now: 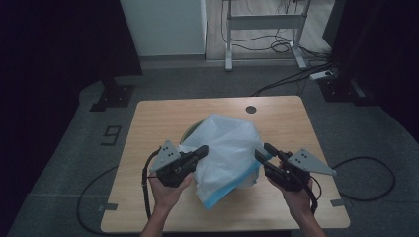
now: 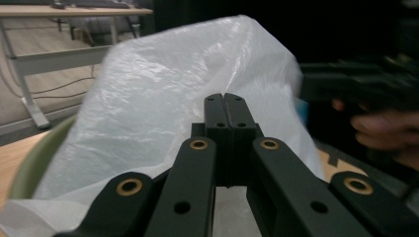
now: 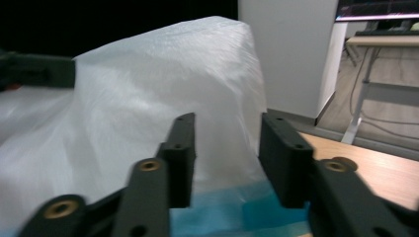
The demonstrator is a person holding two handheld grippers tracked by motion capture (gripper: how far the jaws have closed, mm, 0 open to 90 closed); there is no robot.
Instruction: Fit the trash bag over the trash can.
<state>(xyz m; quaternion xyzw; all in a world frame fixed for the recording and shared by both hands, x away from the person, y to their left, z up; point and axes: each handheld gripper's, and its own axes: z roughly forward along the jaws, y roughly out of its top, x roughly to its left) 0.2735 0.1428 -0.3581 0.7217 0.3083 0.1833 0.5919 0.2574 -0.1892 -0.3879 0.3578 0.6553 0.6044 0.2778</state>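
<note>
I hold the left gripper [image 1: 201,151], jaws together, and right gripper [image 1: 263,151], jaws apart, flanking the crumpled white bag [image 1: 225,148] with blue hem on the counter [image 1: 163,111]

A light wooden table [image 1: 148,128] with rounded corners carries a pale green bowl [image 1: 190,131] near its middle, draped with a white plastic bag [image 1: 225,148] edged in blue; a dark round grommet [image 1: 251,109] sits near the far edge
</note>
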